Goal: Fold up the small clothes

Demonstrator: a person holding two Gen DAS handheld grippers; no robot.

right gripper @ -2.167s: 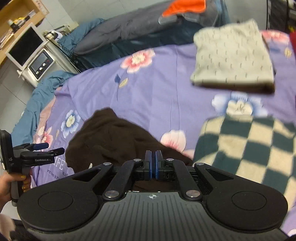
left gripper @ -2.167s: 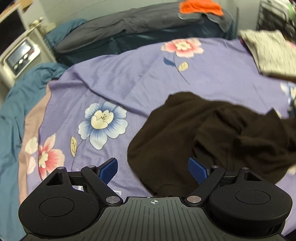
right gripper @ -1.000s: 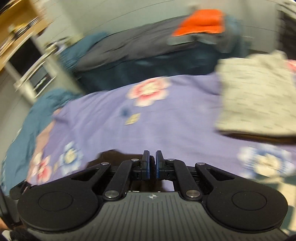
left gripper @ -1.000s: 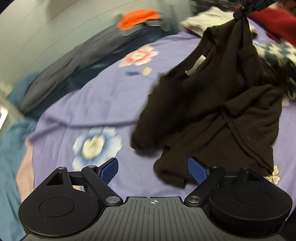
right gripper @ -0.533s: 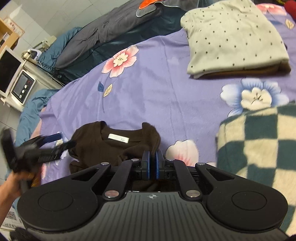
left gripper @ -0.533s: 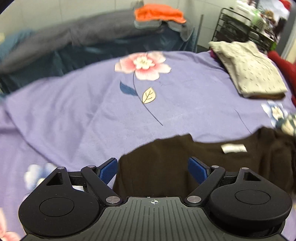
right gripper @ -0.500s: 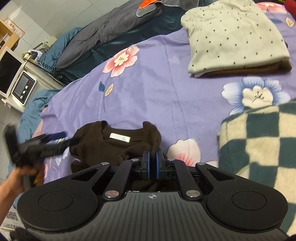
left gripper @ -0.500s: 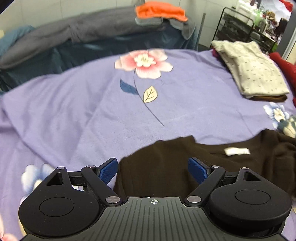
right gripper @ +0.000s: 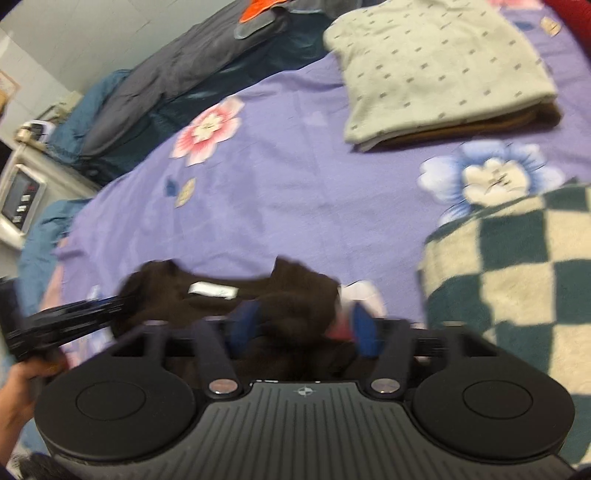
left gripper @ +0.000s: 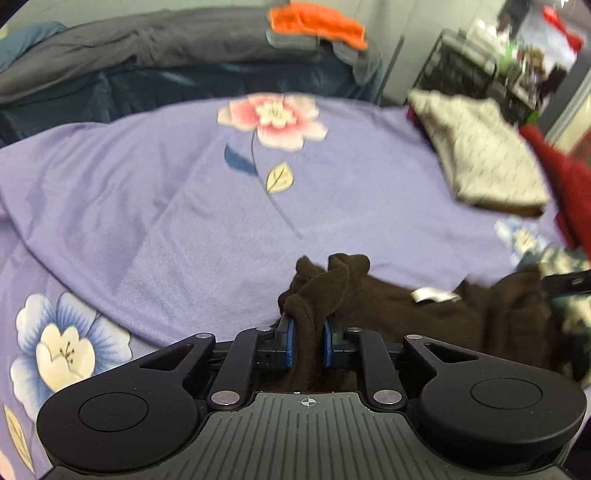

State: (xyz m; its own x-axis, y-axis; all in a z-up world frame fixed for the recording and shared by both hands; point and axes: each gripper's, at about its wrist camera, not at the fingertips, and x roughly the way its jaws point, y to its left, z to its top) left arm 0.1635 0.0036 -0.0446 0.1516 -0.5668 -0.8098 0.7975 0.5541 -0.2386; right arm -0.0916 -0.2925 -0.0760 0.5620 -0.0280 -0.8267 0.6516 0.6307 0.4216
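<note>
Jaws: left gripper (left gripper: 306,347) clenched on brown top (left gripper: 406,314) | right gripper (right gripper: 301,326) released, low over it

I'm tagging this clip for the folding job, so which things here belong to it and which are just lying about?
In the job:
- dark brown knit top, spread on the purple floral bedsheet
- left tongs, shut on its shoulder
- right tongs, open over the other shoulder

Lying about:
- folded cream dotted garment
- green-and-cream checked blanket
- orange cloth
- red garment
</note>
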